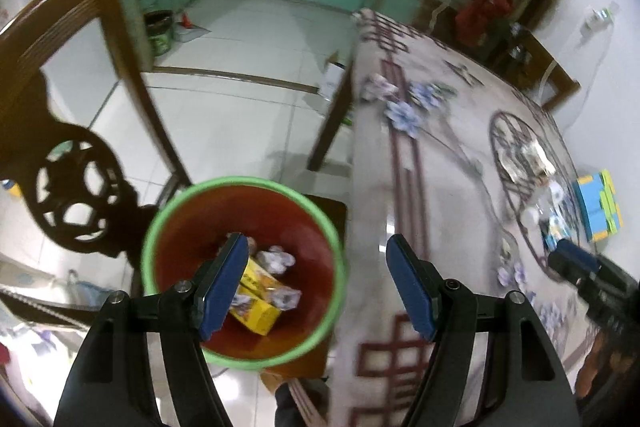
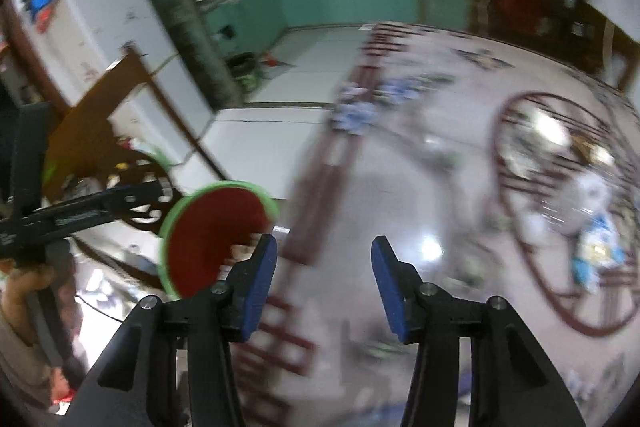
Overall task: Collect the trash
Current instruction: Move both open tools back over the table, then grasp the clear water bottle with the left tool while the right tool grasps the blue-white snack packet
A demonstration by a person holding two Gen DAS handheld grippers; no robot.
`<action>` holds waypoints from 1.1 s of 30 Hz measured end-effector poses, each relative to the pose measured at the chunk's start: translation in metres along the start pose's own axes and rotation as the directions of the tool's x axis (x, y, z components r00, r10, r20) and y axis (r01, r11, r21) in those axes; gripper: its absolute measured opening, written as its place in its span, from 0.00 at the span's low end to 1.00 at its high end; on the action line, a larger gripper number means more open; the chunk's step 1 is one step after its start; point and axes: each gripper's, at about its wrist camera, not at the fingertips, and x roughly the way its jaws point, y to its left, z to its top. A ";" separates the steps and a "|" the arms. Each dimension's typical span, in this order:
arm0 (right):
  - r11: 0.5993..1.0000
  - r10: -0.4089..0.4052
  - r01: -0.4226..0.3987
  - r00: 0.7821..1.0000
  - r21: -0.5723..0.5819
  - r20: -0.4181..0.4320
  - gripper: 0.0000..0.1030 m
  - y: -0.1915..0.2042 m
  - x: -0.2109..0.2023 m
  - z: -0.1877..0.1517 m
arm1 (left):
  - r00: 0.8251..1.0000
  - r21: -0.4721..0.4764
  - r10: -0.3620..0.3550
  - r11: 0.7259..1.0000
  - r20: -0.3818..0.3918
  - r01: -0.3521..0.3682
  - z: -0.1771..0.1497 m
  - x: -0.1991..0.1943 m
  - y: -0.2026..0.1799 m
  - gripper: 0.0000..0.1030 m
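Note:
A red bin with a green rim stands beside the table and holds a yellow box and crumpled white paper. My left gripper is open and empty, above the bin's right rim and the table edge. My right gripper is open and empty above the patterned tabletop; the bin shows to its left. More trash lies on the table at the right: wrappers, a white cup and a blue and green box. The right wrist view is blurred.
A carved wooden chair stands left of the bin. The right gripper's body enters the left wrist view at lower right. A table leg and tiled floor lie beyond the bin. Crumpled paper lies on the far table edge.

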 end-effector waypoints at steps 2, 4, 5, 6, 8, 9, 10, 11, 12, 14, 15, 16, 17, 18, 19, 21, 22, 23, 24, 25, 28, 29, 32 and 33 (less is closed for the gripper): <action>0.998 -0.043 0.043 0.999 0.038 0.006 0.49 -0.034 -0.012 -0.005 | 1.000 0.019 -0.011 1.000 -0.005 0.011 -0.002 0.002 -0.016 0.69; 0.993 -0.093 0.091 0.996 0.078 0.013 0.54 -0.075 -0.022 -0.006 | 1.000 0.034 -0.019 0.999 -0.003 0.019 -0.003 0.004 -0.033 0.69; 0.988 -0.116 0.114 0.993 0.101 0.014 0.55 -0.097 -0.027 -0.007 | 1.000 0.040 -0.019 0.999 -0.002 0.019 -0.005 0.004 -0.045 0.69; 0.983 -0.135 0.133 0.991 0.127 0.004 0.56 -0.123 -0.030 -0.007 | 1.000 0.045 -0.018 0.999 -0.006 0.018 -0.007 0.005 -0.052 0.71; 0.974 -0.154 0.156 0.988 0.166 -0.025 0.56 -0.163 -0.031 -0.007 | 1.000 0.063 -0.014 0.998 -0.015 0.015 -0.013 0.006 -0.070 0.72; 0.968 -0.169 0.172 0.985 0.184 -0.032 0.56 -0.186 -0.031 -0.007 | 1.000 0.078 -0.014 0.997 -0.017 0.016 -0.017 0.005 -0.082 0.72; 0.964 -0.180 0.183 0.983 0.194 -0.032 0.56 -0.203 -0.031 -0.007 | 1.000 0.088 -0.014 0.996 -0.017 0.015 -0.020 0.005 -0.090 0.73; 0.959 -0.195 0.198 0.980 0.203 -0.035 0.56 -0.223 -0.029 -0.007 | 1.000 0.098 -0.014 0.995 -0.020 0.016 -0.024 0.006 -0.104 0.73; 0.957 -0.200 0.203 0.979 0.208 -0.037 0.56 -0.236 -0.028 -0.007 | 1.000 0.102 -0.018 0.995 -0.023 0.020 -0.026 0.006 -0.115 0.73; 0.953 -0.194 0.198 0.980 0.228 -0.041 0.56 -0.262 -0.021 -0.006 | 0.999 0.113 -0.021 0.993 -0.026 0.024 -0.029 0.008 -0.136 0.74; 0.952 -0.180 0.186 0.982 0.244 -0.049 0.56 -0.276 -0.015 -0.005 | 0.999 0.117 -0.022 0.993 -0.025 0.025 -0.030 0.009 -0.145 0.74; 0.951 -0.161 0.172 0.985 0.259 -0.063 0.56 -0.287 -0.009 -0.004 | 0.999 0.124 -0.028 0.992 -0.024 0.031 -0.031 0.011 -0.159 0.75; 0.950 -0.144 0.159 0.987 0.268 -0.077 0.56 -0.293 -0.001 -0.004 | 0.999 0.129 -0.036 0.991 -0.023 0.039 -0.031 0.012 -0.169 0.75; 0.951 -0.126 0.146 0.988 0.274 -0.089 0.56 -0.301 0.006 -0.004 | 0.999 0.134 -0.045 0.990 -0.022 0.048 -0.032 0.013 -0.178 0.75; 0.952 -0.115 0.137 0.989 0.272 -0.094 0.56 -0.305 0.012 -0.005 | 0.998 0.141 -0.054 0.988 -0.021 0.057 -0.033 0.014 -0.188 0.76; 0.958 -0.094 0.120 0.990 0.262 -0.109 0.56 -0.316 0.023 -0.005 | 0.997 0.167 -0.070 0.983 -0.023 0.073 -0.034 0.018 -0.212 0.78; 0.959 -0.080 0.107 0.991 0.261 -0.111 0.56 -0.318 0.027 -0.005 | 0.997 0.178 -0.075 0.981 -0.024 0.078 -0.036 0.020 -0.221 0.78; 0.961 -0.058 0.085 0.992 0.261 -0.109 0.56 -0.321 0.031 -0.006 | 0.996 0.202 -0.085 0.975 -0.030 0.089 -0.036 0.024 -0.235 0.78; 0.964 -0.034 0.061 0.993 0.257 -0.109 0.50 -0.324 0.034 -0.006 | 0.995 0.217 -0.091 0.971 -0.034 0.096 -0.036 0.027 -0.242 0.78; 0.967 -0.021 0.049 0.993 0.250 -0.116 0.40 -0.324 0.037 -0.006 | 0.994 0.243 -0.100 0.964 -0.041 0.107 -0.035 0.031 -0.254 0.78; 0.973 0.018 0.016 0.989 0.228 -0.150 0.03 -0.328 0.045 -0.010 | 0.991 0.311 -0.123 0.941 -0.059 0.135 -0.030 0.046 -0.284 0.78; 0.974 0.028 0.006 0.989 0.228 -0.145 0.02 -0.330 0.045 -0.012 | 0.990 0.337 -0.129 0.930 -0.065 0.143 -0.028 0.052 -0.293 0.78; 0.973 0.037 -0.007 0.991 0.230 -0.125 0.01 -0.334 0.033 -0.022 | 0.987 0.422 -0.136 0.892 -0.084 0.159 -0.020 0.072 -0.320 0.78; 0.970 0.052 -0.024 0.993 0.243 -0.108 0.01 -0.337 0.026 -0.025 | 0.986 0.441 -0.138 0.883 -0.088 0.163 -0.017 0.078 -0.326 0.78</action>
